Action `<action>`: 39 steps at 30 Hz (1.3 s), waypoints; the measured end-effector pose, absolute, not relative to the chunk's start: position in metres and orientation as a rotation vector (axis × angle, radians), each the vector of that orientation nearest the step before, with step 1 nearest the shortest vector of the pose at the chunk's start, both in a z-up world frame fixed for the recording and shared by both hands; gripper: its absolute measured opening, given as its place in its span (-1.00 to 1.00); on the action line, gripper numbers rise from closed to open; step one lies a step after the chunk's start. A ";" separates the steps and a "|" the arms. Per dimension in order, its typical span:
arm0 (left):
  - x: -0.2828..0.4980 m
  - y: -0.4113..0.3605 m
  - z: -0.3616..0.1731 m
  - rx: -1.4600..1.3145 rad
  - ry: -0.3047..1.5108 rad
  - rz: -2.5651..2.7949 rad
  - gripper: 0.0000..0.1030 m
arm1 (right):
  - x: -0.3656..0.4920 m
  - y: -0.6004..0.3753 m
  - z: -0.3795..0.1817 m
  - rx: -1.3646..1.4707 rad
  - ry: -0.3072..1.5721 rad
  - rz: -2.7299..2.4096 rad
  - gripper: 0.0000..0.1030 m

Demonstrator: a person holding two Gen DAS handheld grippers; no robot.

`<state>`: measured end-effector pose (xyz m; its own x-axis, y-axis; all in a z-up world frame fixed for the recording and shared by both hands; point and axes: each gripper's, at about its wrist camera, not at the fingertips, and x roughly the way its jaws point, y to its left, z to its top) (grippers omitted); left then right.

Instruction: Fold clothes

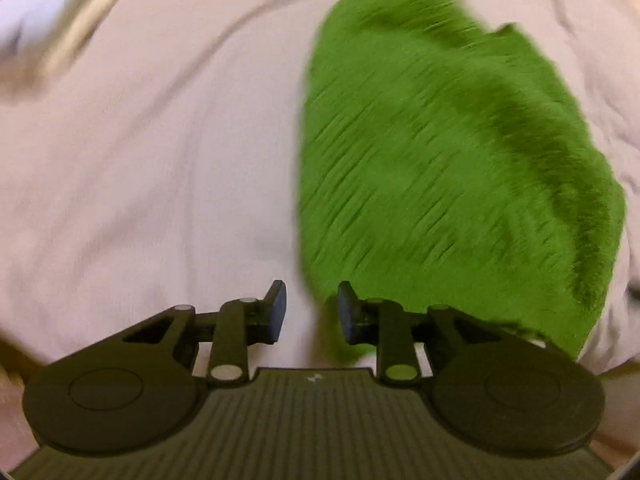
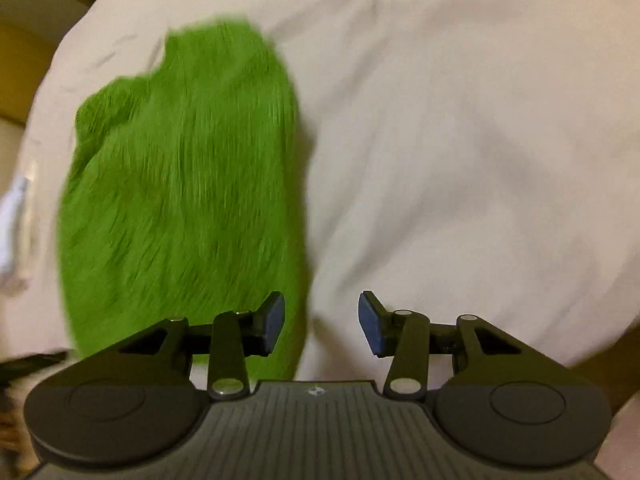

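1. Both tongs are released and grasp nothing: the left tongs (image 1: 311, 312) show a clear gap between their dark blue pads, and the right tongs (image 2: 322, 323) stand spread somewhat wider.
2. A bright green, fuzzy knitted garment (image 1: 452, 168) lies flat on a wrinkled white bed sheet (image 1: 140, 168), folded into a long, rounded shape.
3. In the left wrist view the garment fills the right half of the picture, and its near edge reaches down to the right pad of the left tongs; whether the pad touches the cloth cannot be told through the blur.
4. In the right wrist view the same garment (image 2: 184, 184) lies to the left, its near edge running behind the left finger of the right tongs, while the right finger hangs over bare sheet (image 2: 460, 160).
5. A darker crease runs lengthwise along the garment's right side in the left wrist view.
6. Both pictures are smeared by motion blur.
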<state>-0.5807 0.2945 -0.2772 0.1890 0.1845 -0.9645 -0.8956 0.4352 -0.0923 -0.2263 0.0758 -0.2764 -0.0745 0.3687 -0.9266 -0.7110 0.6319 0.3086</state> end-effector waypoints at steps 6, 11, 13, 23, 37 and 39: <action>-0.521 0.308 -0.294 -0.763 1.162 0.757 -0.51 | -0.227 0.122 -0.264 -0.292 1.242 1.036 -0.13; -0.506 0.327 -0.299 -0.775 1.257 0.677 -0.51 | -0.224 0.135 -0.277 -0.325 1.352 0.997 -0.13; -0.500 0.344 -0.291 -0.765 1.259 0.666 -0.51 | -0.218 0.148 -0.261 -0.302 1.311 0.989 -0.13; -0.448 0.453 -0.271 -0.737 1.190 0.661 -0.25 | -0.166 0.278 -0.291 -0.303 1.353 0.952 0.15; -0.403 0.594 -0.306 -1.025 1.114 0.764 0.53 | -0.083 0.373 -0.348 -0.137 1.512 0.949 0.72; -0.406 0.594 -0.330 -1.146 1.132 0.700 0.35 | -0.076 0.374 -0.368 -0.060 1.623 0.944 0.54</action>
<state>-0.4060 0.5941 -0.3302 0.3200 -0.1067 -0.9414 -0.8898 0.3074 -0.3373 -0.0763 0.3738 -0.3678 -0.3010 0.4427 -0.8446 -0.5151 0.6698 0.5347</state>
